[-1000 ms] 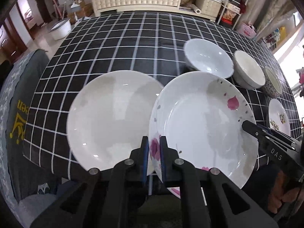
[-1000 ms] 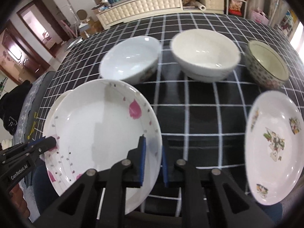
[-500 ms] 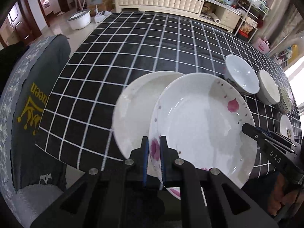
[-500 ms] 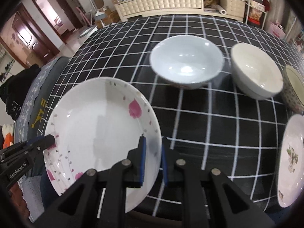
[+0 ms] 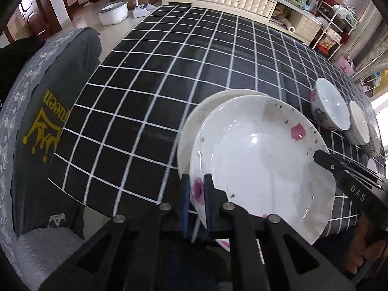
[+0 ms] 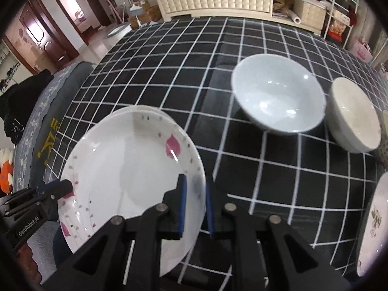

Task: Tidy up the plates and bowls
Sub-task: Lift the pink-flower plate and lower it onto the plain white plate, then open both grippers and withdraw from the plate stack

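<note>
A white plate with pink petals (image 5: 262, 165) is held by both grippers above a plain white plate (image 5: 194, 118) that lies on the checked tablecloth (image 5: 169, 77). My left gripper (image 5: 195, 191) is shut on its near left rim. My right gripper (image 6: 195, 194) is shut on its right rim, and the petal plate (image 6: 126, 167) fills the left of that view. Only a sliver of the plain plate (image 6: 145, 108) shows behind it. The right gripper also shows at the plate's right edge in the left wrist view (image 5: 322, 157).
A pale blue bowl (image 6: 276, 97) and a cream bowl (image 6: 351, 118) stand to the right, with a patterned bowl's edge (image 6: 384, 145) beyond. A flowered plate (image 6: 373, 220) lies at the far right. A grey chair cover (image 5: 48, 111) is at the table's left edge.
Both grippers carried the petal plate to the left, over the plain white plate, which is now mostly covered. The bowls have shifted to the right of both views.
</note>
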`<state>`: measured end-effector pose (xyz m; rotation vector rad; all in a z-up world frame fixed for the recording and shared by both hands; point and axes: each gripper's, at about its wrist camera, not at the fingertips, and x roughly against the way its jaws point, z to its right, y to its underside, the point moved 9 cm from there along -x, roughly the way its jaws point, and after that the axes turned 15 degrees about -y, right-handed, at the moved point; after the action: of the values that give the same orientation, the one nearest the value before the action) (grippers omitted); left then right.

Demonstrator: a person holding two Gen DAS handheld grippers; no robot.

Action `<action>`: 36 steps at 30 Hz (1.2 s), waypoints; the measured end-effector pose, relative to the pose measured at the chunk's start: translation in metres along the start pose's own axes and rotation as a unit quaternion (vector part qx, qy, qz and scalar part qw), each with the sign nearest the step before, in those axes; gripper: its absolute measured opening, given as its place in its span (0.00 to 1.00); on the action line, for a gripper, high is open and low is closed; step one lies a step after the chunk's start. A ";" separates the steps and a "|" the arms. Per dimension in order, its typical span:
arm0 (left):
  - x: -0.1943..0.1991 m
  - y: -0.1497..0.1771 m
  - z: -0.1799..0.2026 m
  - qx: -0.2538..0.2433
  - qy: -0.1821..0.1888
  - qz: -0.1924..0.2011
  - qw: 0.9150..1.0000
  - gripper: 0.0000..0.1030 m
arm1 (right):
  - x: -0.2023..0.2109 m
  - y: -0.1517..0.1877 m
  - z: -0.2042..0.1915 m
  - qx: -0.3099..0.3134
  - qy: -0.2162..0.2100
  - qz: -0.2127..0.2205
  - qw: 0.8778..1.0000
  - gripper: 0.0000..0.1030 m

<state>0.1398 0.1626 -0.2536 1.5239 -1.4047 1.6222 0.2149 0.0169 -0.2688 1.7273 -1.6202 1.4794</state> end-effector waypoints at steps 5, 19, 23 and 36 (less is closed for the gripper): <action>-0.007 -0.003 -0.011 0.009 0.001 -0.005 1.000 0.08 | -0.009 -0.003 -0.009 0.016 0.013 -0.004 1.000 0.17; -0.010 -0.019 -0.018 0.041 0.011 0.010 0.999 0.10 | -0.017 -0.010 -0.006 0.023 0.031 -0.009 0.999 0.17; -0.002 -0.014 -0.022 0.048 -0.001 0.020 0.999 0.22 | -0.012 -0.007 -0.007 0.041 0.054 -0.013 0.998 0.21; 0.075 -0.014 -0.004 0.040 -0.001 0.114 0.993 0.46 | 0.066 0.003 -0.012 0.062 0.073 0.070 0.993 0.42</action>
<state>0.1326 0.1499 -0.1788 1.4525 -1.5812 1.8307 0.1937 -0.0082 -0.2101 1.5536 -1.6316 1.7619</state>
